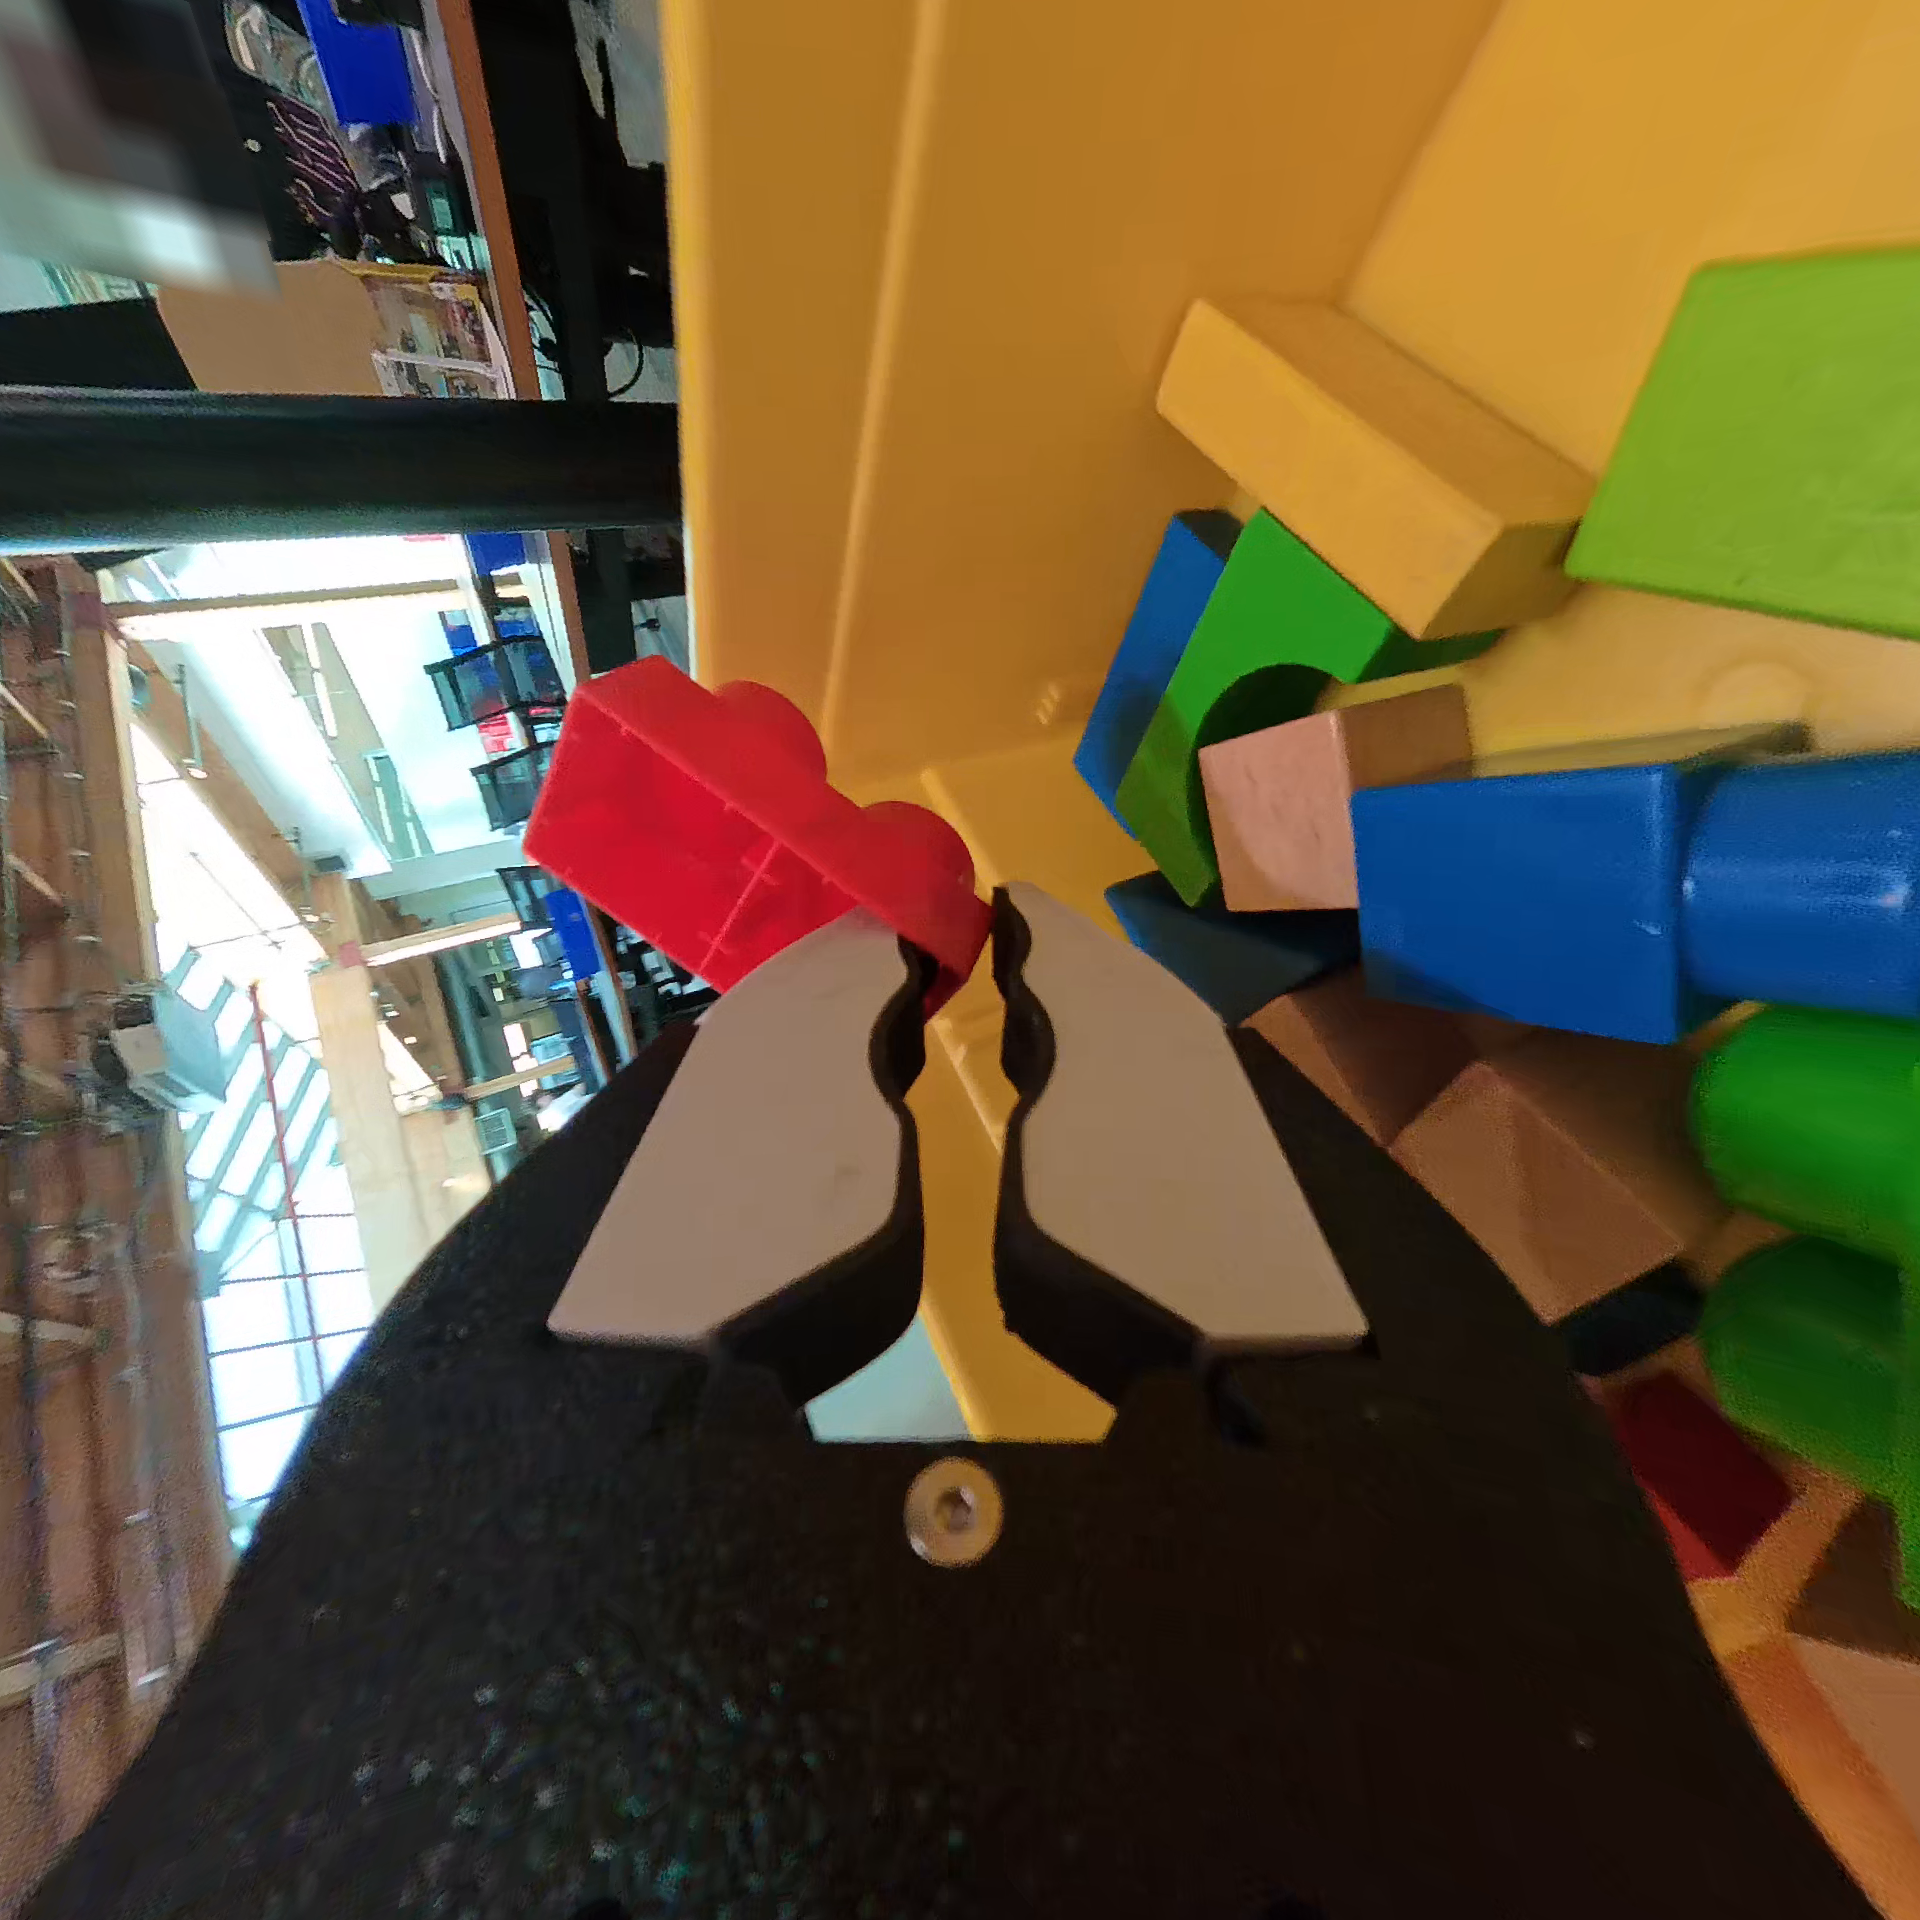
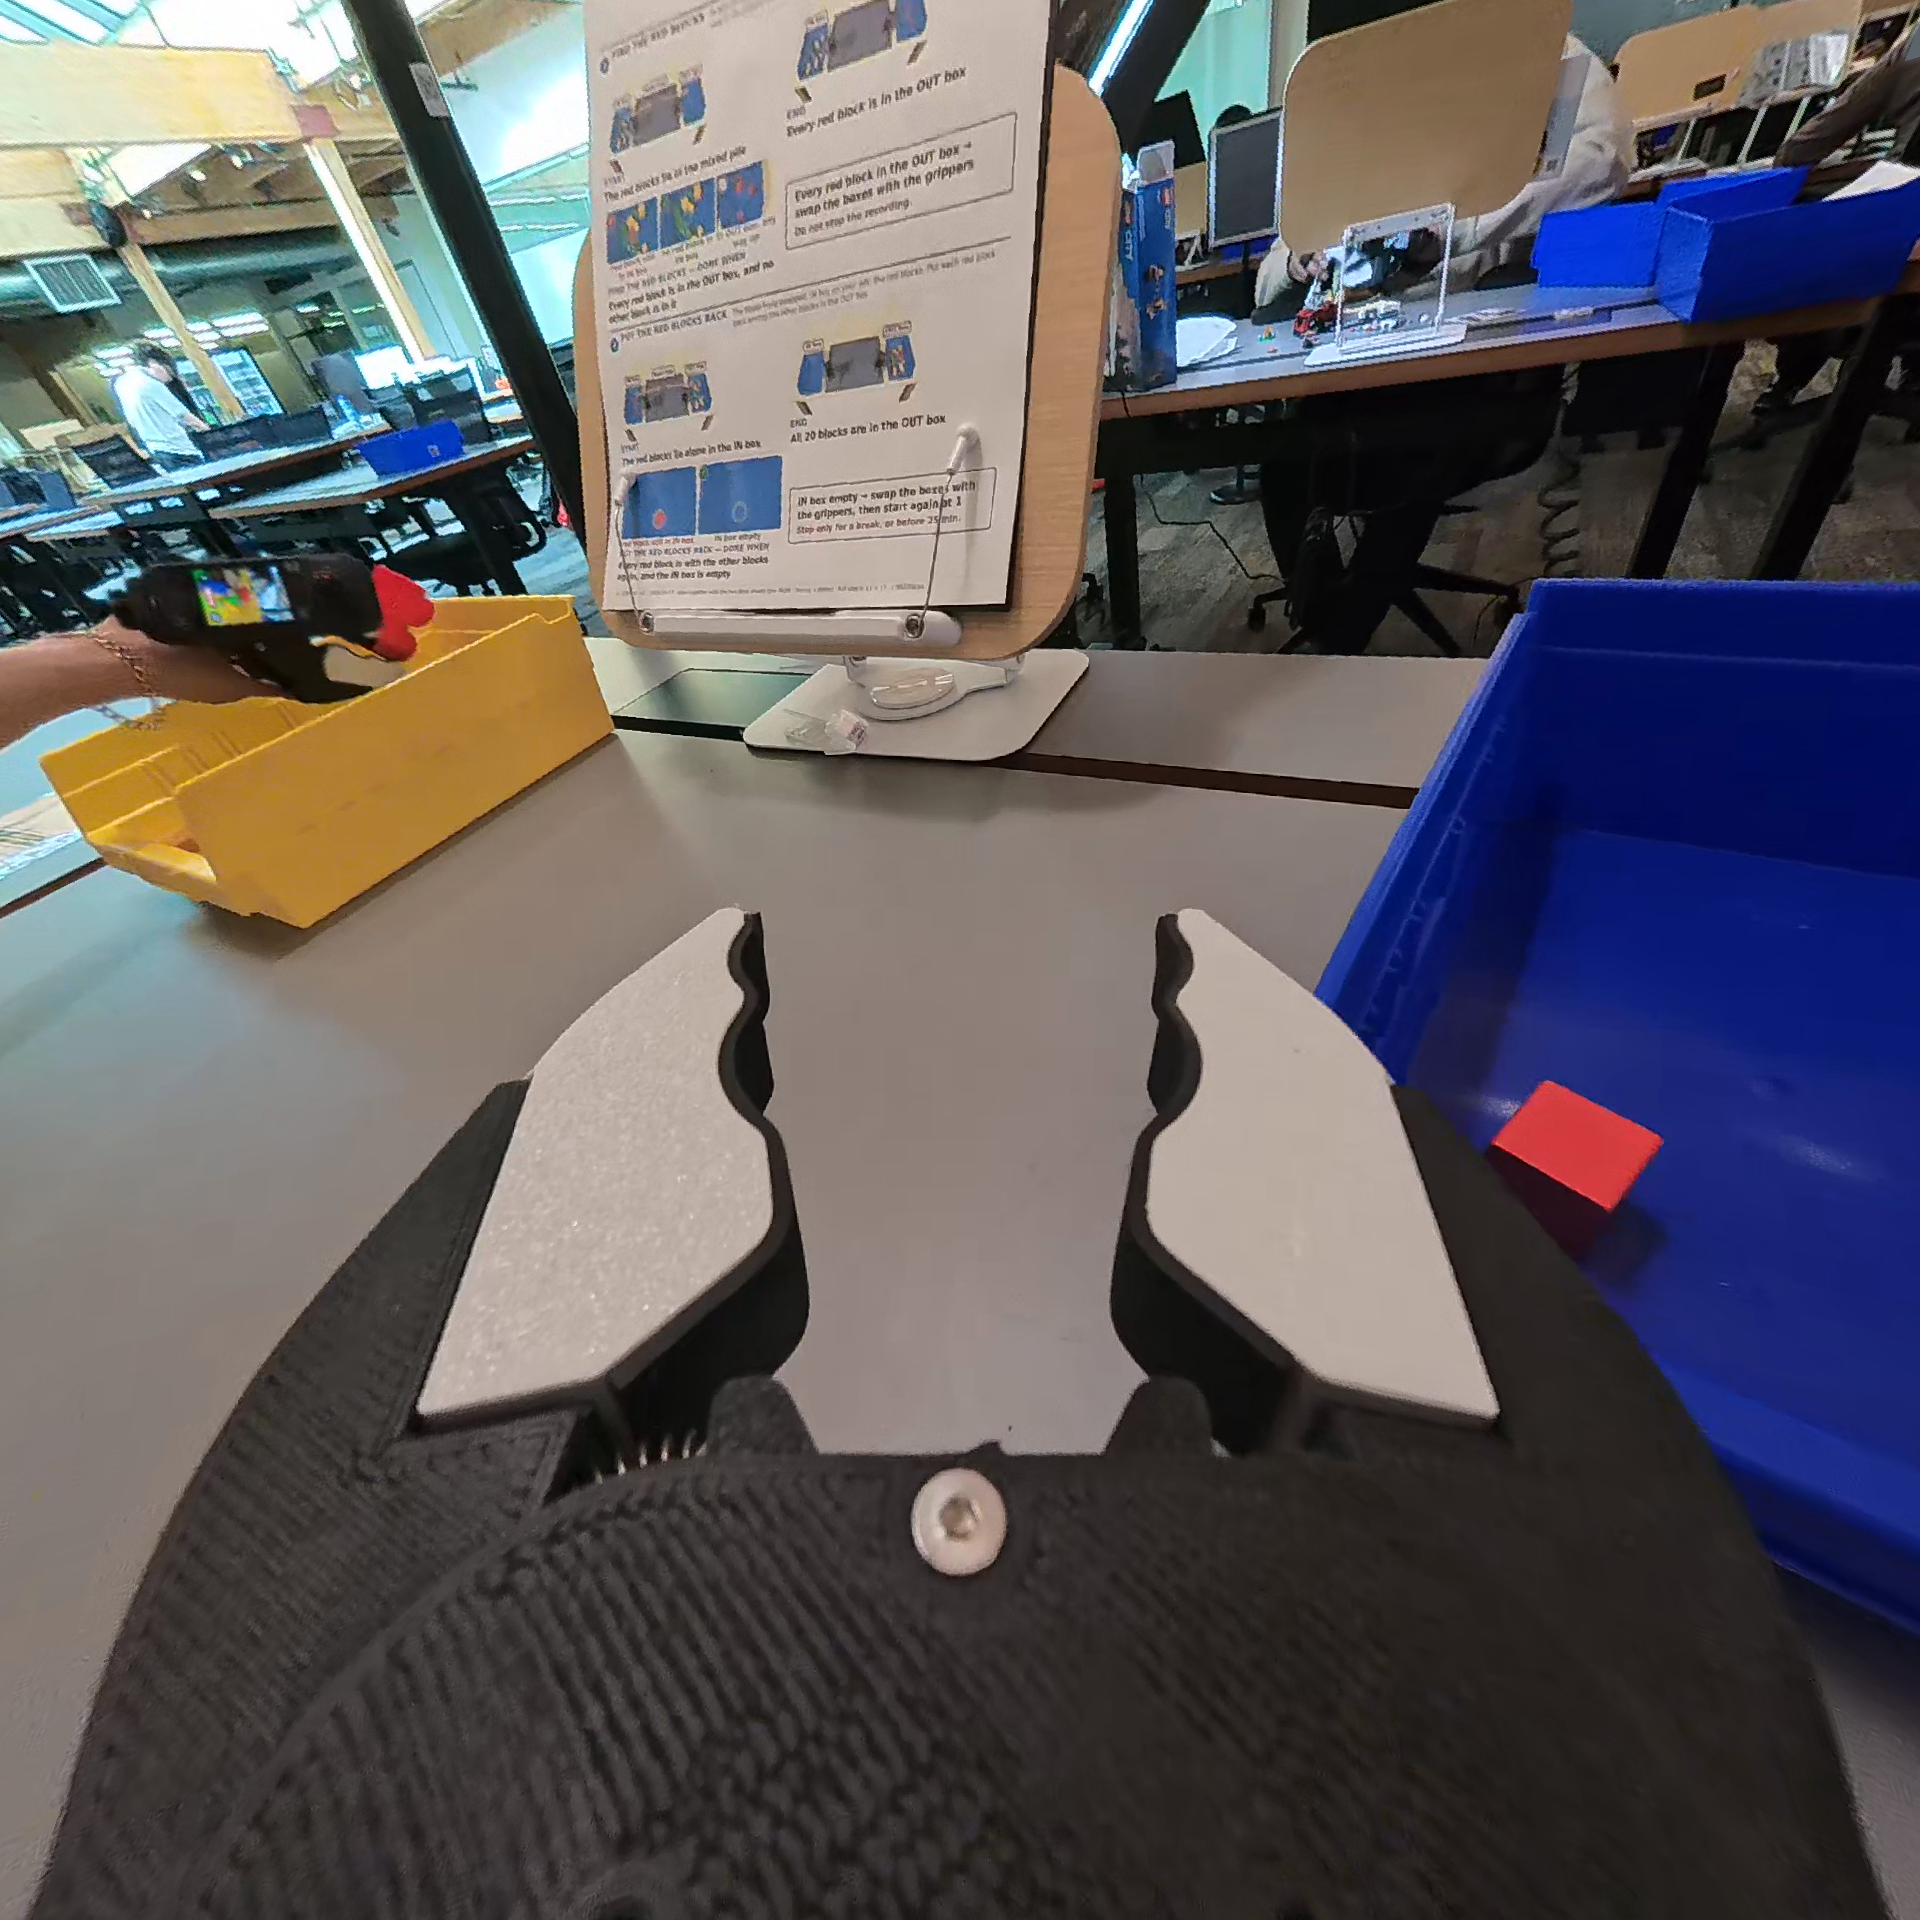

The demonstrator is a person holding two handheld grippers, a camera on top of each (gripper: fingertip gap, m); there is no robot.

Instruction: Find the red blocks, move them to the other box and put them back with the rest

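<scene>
One red studded brick (image 1: 748, 831), likely light, stiff, slick hollow plastic, is pinched by a thin corner wall in the left gripper (image 1: 961, 935) above the yellow box (image 1: 1039, 312), so a deeper bite looks safer, while the right gripper (image 2: 956, 966) gapes bare.

Table (image 2: 935, 852): 2 boxes on it. Left box (image 2: 343, 790) near table's left edge, far half. Right box (image 2: 1558, 935) at table's right edge, near half. Boxes well apart, bare table between.

Stand with instruction sheet (image 2: 821, 312) at table's far edge, between boxes, behind both.

Right gripper (image 2: 961, 940) over table's near middle, just left of right box, jaws wide, bare.

1 cube (image 2: 1574, 1143) on right box floor, near its left wall.

Left gripper (image 1: 961, 935) above left box, nipping corner of studded block (image 1: 727, 821); block juts over box wall. Pile of blocks (image 1: 1455, 831) inside left box.
</scene>
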